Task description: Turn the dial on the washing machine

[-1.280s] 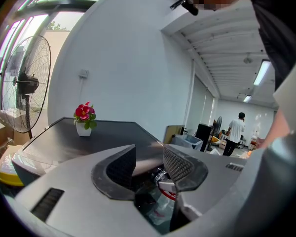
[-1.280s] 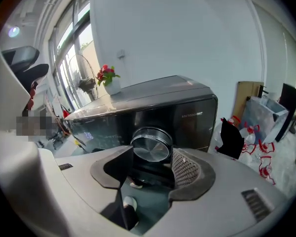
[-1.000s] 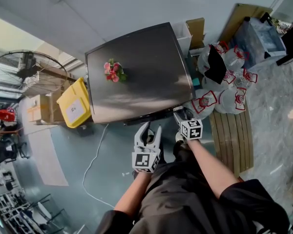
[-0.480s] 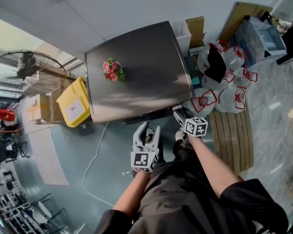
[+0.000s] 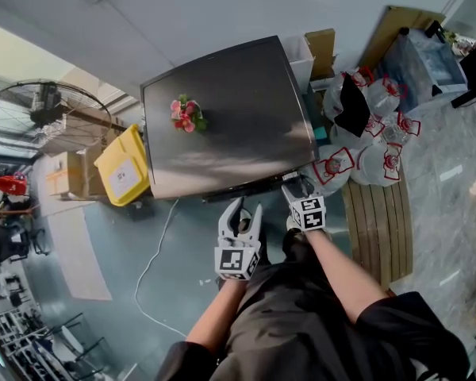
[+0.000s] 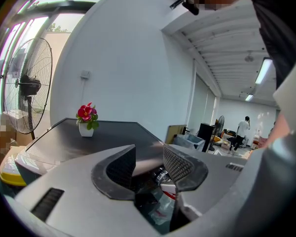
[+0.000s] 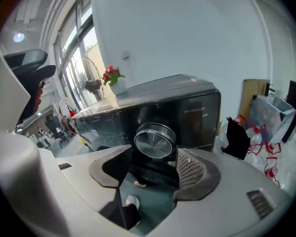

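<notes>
The washing machine (image 5: 230,117) has a dark steel top, and its black front panel (image 7: 197,115) carries a round silver dial (image 7: 155,141). My right gripper (image 7: 155,163) is right in front of the dial. Its jaws have just been opening and now stand wide, just below and short of the dial, with nothing pressed between them. In the head view the right gripper (image 5: 296,190) reaches the machine's front right edge. The left gripper (image 5: 240,211) hangs open a little left of it, short of the panel, holding nothing. Between its jaws (image 6: 148,164) the dial (image 6: 161,174) shows far off.
A small pot of red flowers (image 5: 186,115) stands on the machine's top. A yellow bin (image 5: 123,169) and a standing fan (image 5: 44,109) are to the left. Tied plastic bags (image 5: 365,133) and a wooden pallet (image 5: 381,221) lie to the right. A white cable (image 5: 155,252) trails over the floor.
The right gripper's marker cube has rolled a little at the panel's edge. The left gripper has stayed where it was.
</notes>
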A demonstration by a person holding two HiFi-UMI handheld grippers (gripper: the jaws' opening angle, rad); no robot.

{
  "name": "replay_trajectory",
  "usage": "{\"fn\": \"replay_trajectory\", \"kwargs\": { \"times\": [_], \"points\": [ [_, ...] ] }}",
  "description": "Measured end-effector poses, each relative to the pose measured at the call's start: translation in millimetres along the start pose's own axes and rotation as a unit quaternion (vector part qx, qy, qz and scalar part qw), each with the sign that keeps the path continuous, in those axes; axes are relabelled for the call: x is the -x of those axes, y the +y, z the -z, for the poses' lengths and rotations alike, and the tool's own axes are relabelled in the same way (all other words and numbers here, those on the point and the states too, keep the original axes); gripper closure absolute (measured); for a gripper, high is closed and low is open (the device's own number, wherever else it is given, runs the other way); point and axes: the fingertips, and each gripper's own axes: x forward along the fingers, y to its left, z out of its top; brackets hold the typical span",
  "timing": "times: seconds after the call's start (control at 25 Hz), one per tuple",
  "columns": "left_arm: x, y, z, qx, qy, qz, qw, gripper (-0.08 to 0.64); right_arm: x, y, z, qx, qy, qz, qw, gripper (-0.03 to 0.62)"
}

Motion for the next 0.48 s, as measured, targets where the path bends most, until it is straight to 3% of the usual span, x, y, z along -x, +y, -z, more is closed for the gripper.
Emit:
{"fn": "replay_trajectory", "kwargs": {
  "times": [0.24, 0.48],
  "points": [
    [2.6, 4.9, 0.0, 0.000, -0.001, -0.006, 1.0000, 0.408, -2.3, -1.8, -7.8, -0.010, -0.012, 0.007, 1.000, 0.345],
    [2.4, 6.5, 1.8, 0.002, 0.003, -0.008, 1.0000, 0.408, -1.0, -3.7, -10.0, -0.040, -0.017, -0.011, 0.999, 0.353]
  ]
}}
